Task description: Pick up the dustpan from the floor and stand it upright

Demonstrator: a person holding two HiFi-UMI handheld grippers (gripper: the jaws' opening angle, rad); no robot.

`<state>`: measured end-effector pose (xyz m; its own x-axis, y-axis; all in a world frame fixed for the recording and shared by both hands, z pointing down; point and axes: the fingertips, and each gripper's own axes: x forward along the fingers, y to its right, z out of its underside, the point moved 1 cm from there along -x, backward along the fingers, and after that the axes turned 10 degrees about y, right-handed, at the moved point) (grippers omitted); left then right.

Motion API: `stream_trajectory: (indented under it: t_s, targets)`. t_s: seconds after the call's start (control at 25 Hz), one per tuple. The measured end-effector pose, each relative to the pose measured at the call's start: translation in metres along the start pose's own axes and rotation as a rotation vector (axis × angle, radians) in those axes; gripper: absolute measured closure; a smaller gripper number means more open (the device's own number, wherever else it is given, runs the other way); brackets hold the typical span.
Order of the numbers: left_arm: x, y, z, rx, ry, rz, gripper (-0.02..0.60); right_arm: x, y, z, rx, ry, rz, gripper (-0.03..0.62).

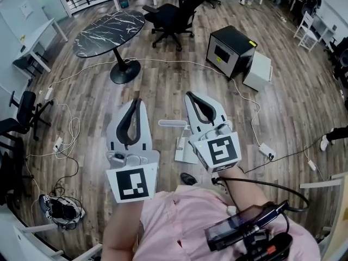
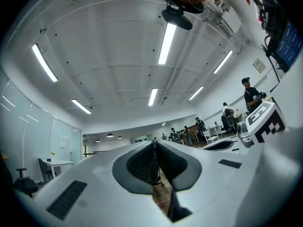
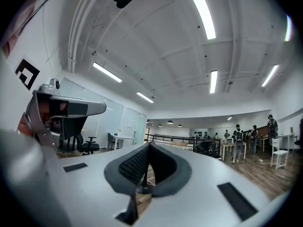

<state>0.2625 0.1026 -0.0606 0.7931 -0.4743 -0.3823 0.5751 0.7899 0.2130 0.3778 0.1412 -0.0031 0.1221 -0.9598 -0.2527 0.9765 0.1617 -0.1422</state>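
A pale dustpan (image 1: 183, 150) lies flat on the wooden floor just ahead of the person's feet, its handle (image 1: 173, 123) pointing left. The right gripper partly hides the pan. My left gripper (image 1: 136, 101) is held in the air to the dustpan's left, jaws shut and empty. My right gripper (image 1: 188, 95) hovers above the dustpan's right part, also shut with nothing in it. Both gripper views look level across the room and up at the ceiling; the left gripper (image 2: 154, 143) and right gripper (image 3: 149, 144) show jaws together. Neither of those views shows the dustpan.
A round black marble table (image 1: 109, 31) and a black office chair (image 1: 171, 18) stand ahead. A black box (image 1: 229, 49) and a white box (image 1: 258, 69) sit to the right. Cables and a power strip (image 1: 266, 151) lie on the floor. People stand far off (image 2: 251, 96).
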Motion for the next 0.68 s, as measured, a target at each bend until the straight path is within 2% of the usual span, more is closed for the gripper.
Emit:
stream_trajectory:
  t_s: [0.68]
  targets:
    - [0.0099, -0.0005, 0.0081, 0.000, -0.012, 0.020, 0.557, 0.0073, 0.0020, 0.0077, 0.007, -0.013, 0.005, 0.594]
